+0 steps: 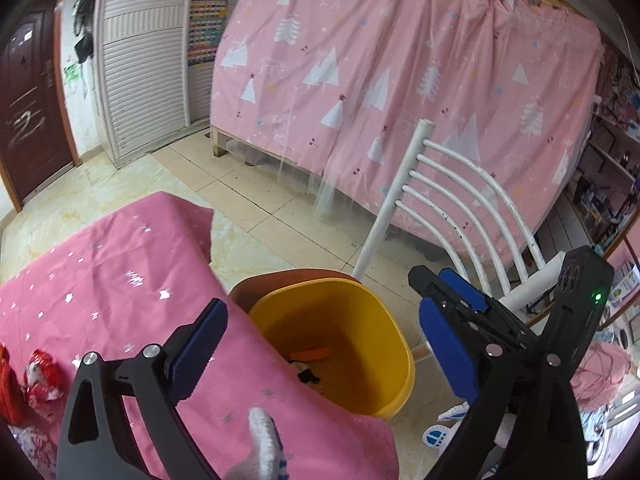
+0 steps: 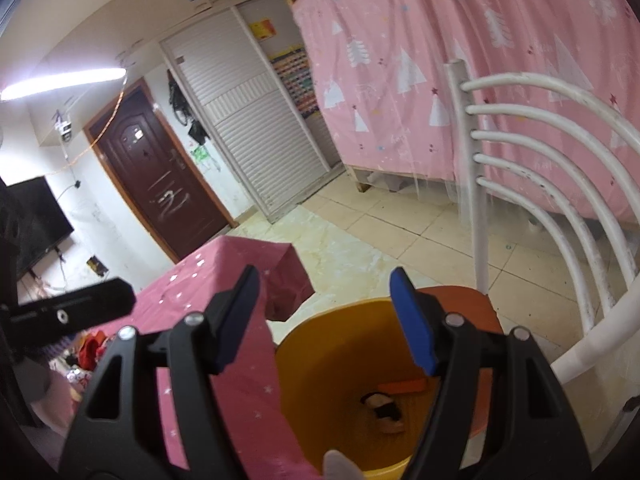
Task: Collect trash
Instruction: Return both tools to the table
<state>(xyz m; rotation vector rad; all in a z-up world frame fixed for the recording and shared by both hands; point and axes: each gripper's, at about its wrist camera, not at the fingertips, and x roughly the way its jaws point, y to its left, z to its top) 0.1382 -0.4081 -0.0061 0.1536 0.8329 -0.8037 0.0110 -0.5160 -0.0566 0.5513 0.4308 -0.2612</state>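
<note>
Left to right: red wrappers [image 1: 40,380] on the pink tabletop [image 1: 100,280]; left claw [image 1: 320,344] spread apart, holding nothing; yellow bin [image 1: 384,320] on the chair [image 1: 460,200], scraps [image 2: 384,406] at its bottom; right claw [image 2: 326,320] apart above it.

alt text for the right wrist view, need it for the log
The right tongs hang open and empty above a yellow bin that stands on a chair seat beside a pink-clothed table. An orange scrap and a dark-and-white piece lie at the bin's bottom.
</note>
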